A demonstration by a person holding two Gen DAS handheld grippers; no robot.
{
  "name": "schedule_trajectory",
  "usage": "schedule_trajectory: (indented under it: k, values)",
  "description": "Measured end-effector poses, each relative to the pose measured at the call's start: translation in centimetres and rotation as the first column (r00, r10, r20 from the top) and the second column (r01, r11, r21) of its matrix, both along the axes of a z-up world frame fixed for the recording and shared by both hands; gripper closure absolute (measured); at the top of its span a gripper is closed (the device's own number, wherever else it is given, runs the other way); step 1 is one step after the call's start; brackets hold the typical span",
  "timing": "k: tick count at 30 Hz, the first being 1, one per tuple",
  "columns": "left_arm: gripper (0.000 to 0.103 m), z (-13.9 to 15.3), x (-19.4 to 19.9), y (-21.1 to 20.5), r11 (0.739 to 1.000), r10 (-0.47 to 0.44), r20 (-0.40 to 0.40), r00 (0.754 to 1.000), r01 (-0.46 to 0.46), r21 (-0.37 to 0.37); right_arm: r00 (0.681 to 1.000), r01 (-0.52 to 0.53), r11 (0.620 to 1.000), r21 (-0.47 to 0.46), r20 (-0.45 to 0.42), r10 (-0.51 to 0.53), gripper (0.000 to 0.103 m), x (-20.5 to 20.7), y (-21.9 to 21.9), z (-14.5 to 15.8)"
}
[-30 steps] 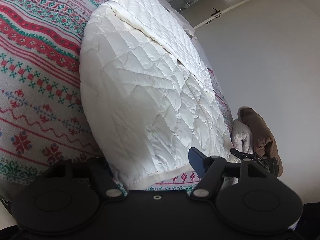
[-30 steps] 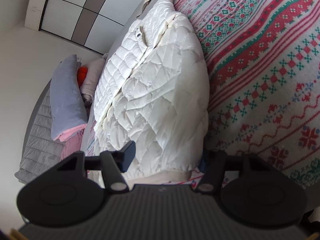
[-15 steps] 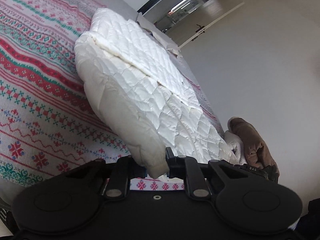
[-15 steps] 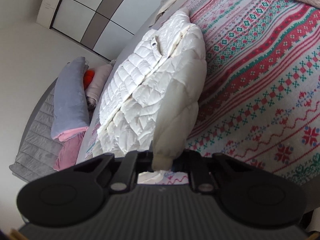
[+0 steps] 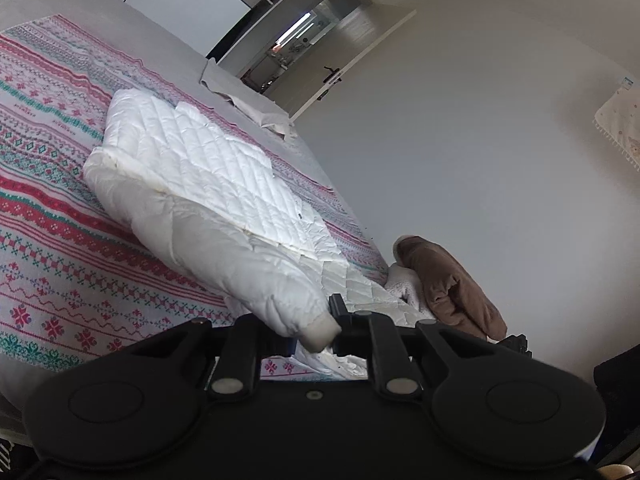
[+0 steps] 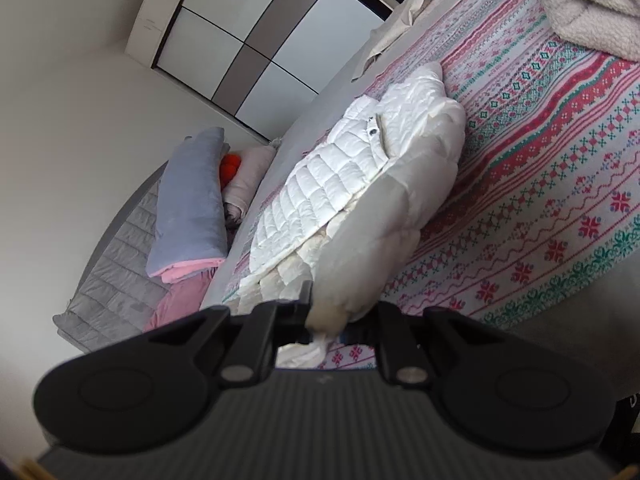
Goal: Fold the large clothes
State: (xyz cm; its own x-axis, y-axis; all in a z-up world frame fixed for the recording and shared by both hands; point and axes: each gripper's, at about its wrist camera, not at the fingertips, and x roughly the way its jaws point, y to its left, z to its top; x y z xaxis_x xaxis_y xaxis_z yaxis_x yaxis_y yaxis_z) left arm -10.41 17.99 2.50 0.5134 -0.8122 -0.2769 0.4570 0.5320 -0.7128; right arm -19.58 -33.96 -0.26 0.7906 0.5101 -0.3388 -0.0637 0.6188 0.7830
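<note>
Bed (image 5: 100,8) with grey sheet, covered by a red, green and white patterned knit blanket (image 5: 52,264). White quilted puffer jacket (image 5: 208,168) lay lengthwise on the blanket, near hem raised off it at both corners. Grey and pink pillows (image 6: 188,200) stacked against the headboard side in the right wrist view; brown fleece garment (image 5: 452,280) sat at the bed edge beside the jacket in the left wrist view. Left gripper (image 5: 316,330) was clamped narrow on one ribbed hem corner of the jacket. Right gripper (image 6: 332,320) was pinched narrow on the other hem corner, fabric bunched between its pads.
</note>
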Motion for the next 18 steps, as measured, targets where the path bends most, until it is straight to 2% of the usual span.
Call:
schedule_trajectory:
  k: [3,8,13,18]
  values:
    - [0.087,1.0,1.2,0.1,0.999,0.012,0.01,1.0,-0.012,-0.043,0.999,0.012,1.0,-0.009,0.039,-0.012,0.093,0.3,0.0,1.6]
    - [0.087,3.1,5.3,0.2,0.991,0.07,0.029,0.997,-0.066,-0.116,0.992,0.039,0.999,-0.023,0.118,-0.036,0.093,3.7,0.2,4.9]
    - [0.087,4.9,11.5,0.4,0.973,0.147,0.031,0.989,-0.138,-0.187,0.979,0.089,0.996,-0.011,0.187,-0.085,0.093,9.6,0.2,8.3]
    - [0.086,4.4,18.4,-0.4,0.945,0.251,-0.01,0.968,-0.247,-0.216,0.968,0.135,0.99,-0.04,0.22,-0.123,0.093,16.4,0.8,9.4]
